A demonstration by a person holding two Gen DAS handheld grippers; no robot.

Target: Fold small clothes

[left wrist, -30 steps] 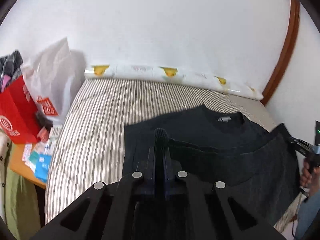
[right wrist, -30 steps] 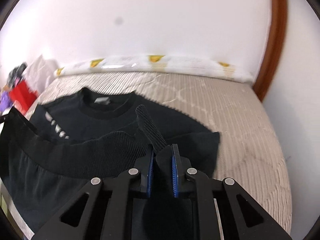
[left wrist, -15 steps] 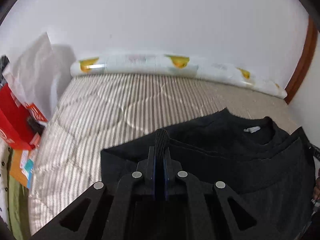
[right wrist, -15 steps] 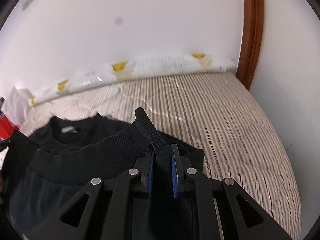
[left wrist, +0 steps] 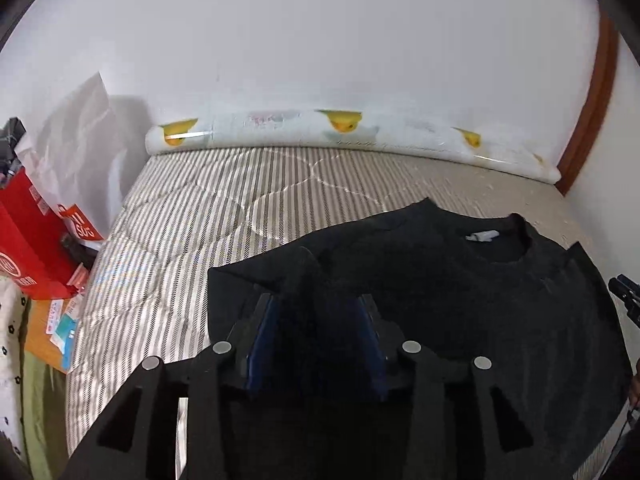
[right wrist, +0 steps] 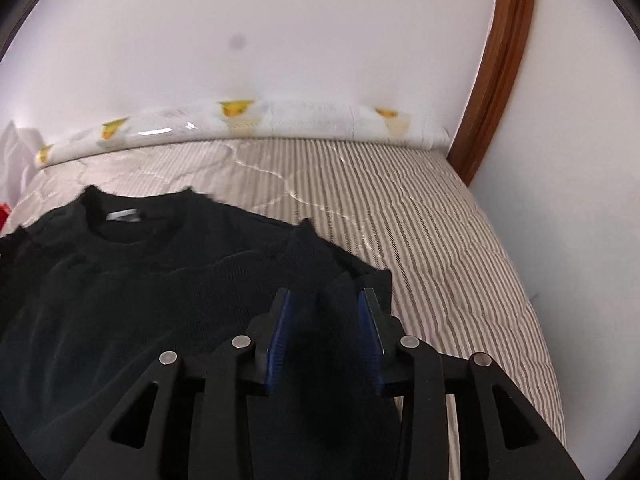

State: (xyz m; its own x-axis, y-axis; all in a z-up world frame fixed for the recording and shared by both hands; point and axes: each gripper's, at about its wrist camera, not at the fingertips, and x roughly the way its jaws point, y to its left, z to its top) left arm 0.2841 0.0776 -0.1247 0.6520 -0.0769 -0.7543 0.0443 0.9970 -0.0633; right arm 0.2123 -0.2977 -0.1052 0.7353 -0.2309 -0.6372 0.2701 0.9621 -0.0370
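A black sweater (left wrist: 460, 300) lies on the striped mattress (left wrist: 224, 216), its lower half folded up over the chest, with the collar and white label (left wrist: 482, 236) showing. My left gripper (left wrist: 316, 304) sits at the fold's left corner. Its jaws are opening, and a peak of black cloth stands loose between the blue pads (left wrist: 258, 336). In the right wrist view the sweater (right wrist: 140, 280) spreads to the left. My right gripper (right wrist: 324, 300) is at the fold's right corner. Its jaws are also opening, and the cloth between them is not pinched.
A rolled white pad with yellow prints (left wrist: 340, 128) lies along the wall at the mattress's far edge. Red bags (left wrist: 32, 240) and a white plastic bag (left wrist: 80, 136) crowd the left side. A brown wooden frame (right wrist: 496, 68) rises at the right. Bare mattress (right wrist: 440, 240) stretches right of the sweater.
Both pairs of jaws have parted and let go of the pinched hem corners. The raised hem has dropped flat onto the sweater's chest. Both views have moved forward and down.
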